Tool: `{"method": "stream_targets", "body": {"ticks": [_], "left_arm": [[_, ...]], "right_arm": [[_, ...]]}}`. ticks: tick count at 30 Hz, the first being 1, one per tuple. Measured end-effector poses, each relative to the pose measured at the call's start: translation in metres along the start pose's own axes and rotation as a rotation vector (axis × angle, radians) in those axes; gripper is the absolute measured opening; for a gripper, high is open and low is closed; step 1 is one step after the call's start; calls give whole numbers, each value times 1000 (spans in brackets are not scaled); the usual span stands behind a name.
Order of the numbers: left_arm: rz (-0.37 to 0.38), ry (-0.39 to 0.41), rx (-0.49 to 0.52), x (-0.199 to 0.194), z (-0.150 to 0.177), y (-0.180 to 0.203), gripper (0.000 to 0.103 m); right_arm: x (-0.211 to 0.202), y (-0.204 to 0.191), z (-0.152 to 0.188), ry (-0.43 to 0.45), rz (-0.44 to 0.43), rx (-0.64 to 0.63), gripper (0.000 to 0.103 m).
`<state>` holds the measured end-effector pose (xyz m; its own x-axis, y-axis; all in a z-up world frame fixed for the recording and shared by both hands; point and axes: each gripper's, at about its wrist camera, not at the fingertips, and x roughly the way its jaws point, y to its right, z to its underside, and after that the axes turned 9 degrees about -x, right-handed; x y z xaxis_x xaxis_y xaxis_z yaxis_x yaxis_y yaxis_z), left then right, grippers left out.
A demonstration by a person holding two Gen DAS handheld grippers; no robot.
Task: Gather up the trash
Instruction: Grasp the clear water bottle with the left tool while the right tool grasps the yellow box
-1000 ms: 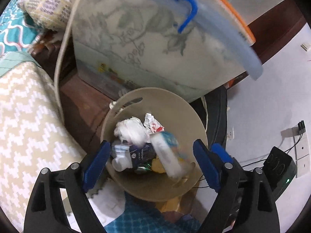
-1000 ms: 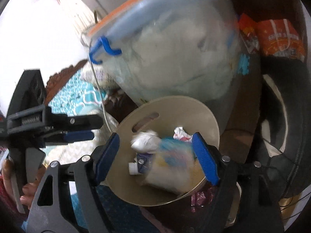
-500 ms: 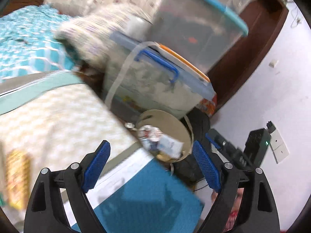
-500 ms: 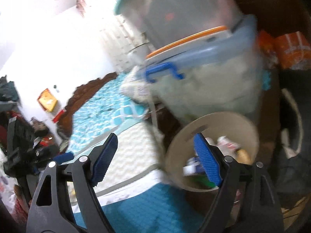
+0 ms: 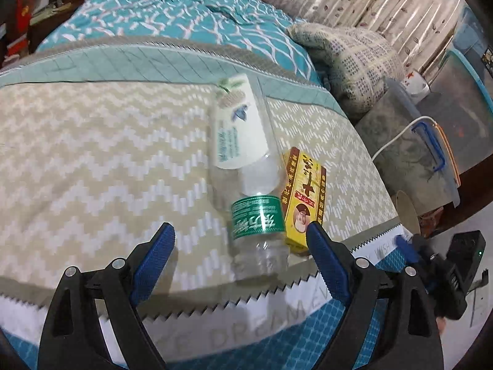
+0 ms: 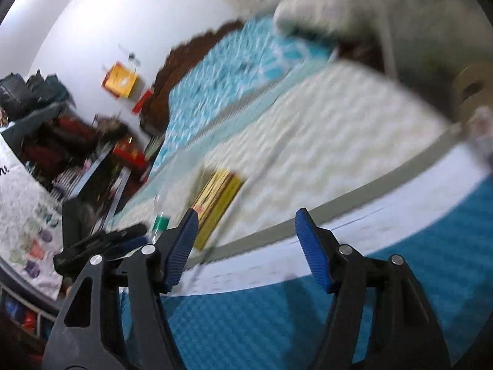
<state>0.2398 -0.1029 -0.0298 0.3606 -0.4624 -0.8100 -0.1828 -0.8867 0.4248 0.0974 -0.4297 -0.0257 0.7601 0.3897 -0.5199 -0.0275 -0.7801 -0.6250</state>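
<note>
A clear plastic bottle (image 5: 249, 185) with a green band and a white label lies on the zigzag bed cover (image 5: 92, 154). A yellow carton (image 5: 303, 197) lies against its right side. My left gripper (image 5: 240, 259) is open and empty, just in front of the bottle's near end. My right gripper (image 6: 243, 240) is open and empty, near the bed's edge; its view is blurred and shows the yellow carton (image 6: 217, 203) and the bottle's green band (image 6: 160, 223). The beige trash bin (image 5: 406, 212) stands right of the bed and shows in the right wrist view (image 6: 471, 89).
Stacked clear storage boxes (image 5: 431, 141) and a patterned pillow (image 5: 348, 58) are at the right. A black device (image 5: 465, 246) sits on the floor by the wall. A teal quilt (image 5: 172, 9) covers the far bed. Clutter (image 6: 61, 141) lines the far wall.
Both grippers have swung away from over the trash bin to the bed. The bottle and the yellow carton have come into view in front of them.
</note>
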Motion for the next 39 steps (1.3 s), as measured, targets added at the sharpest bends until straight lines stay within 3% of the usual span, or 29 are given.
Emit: {"method": "stream_targets", "body": {"ticks": [4, 5, 6, 7, 8, 9, 13, 20, 25, 27, 28, 31, 36, 39], "left_arm": [[-17, -49, -5, 35, -5, 3, 82], [-20, -17, 14, 35, -7, 6, 79], [-29, -24, 32, 38, -7, 8, 63], [-42, -18, 36, 38, -7, 8, 57], [-3, -20, 28, 38, -8, 6, 39], [42, -42, 4, 36, -8, 0, 38], [19, -25, -14, 22, 2, -22, 38], [59, 11, -109, -37, 46, -82, 38], [40, 38, -113, -75, 84, -102, 38], [33, 39, -107, -86, 96, -105, 38], [28, 38, -100, -90, 103, -105, 38], [12, 28, -81, -100, 117, -105, 39], [40, 19, -66, -108, 126, -101, 39], [95, -10, -44, -107, 130, -90, 38]], "right_arm": [[37, -25, 6, -68, 16, -28, 66], [43, -30, 7, -78, 28, -38, 66], [49, -34, 7, -87, 38, -46, 67], [52, -37, 6, -94, 45, -52, 67], [56, -38, 4, -101, 52, -55, 67], [62, -41, 2, -108, 63, -56, 67], [82, -48, -5, -116, 89, -39, 76], [131, -72, -15, -149, 156, -57, 80], [164, -116, -8, -185, 242, -221, 95], [176, -136, 0, -235, 265, -357, 90], [176, -143, 5, -250, 249, -396, 82], [169, -152, 13, -262, 220, -474, 73], [129, -149, 35, -276, 161, -510, 71], [92, -146, 59, -274, 140, -544, 71]]}}
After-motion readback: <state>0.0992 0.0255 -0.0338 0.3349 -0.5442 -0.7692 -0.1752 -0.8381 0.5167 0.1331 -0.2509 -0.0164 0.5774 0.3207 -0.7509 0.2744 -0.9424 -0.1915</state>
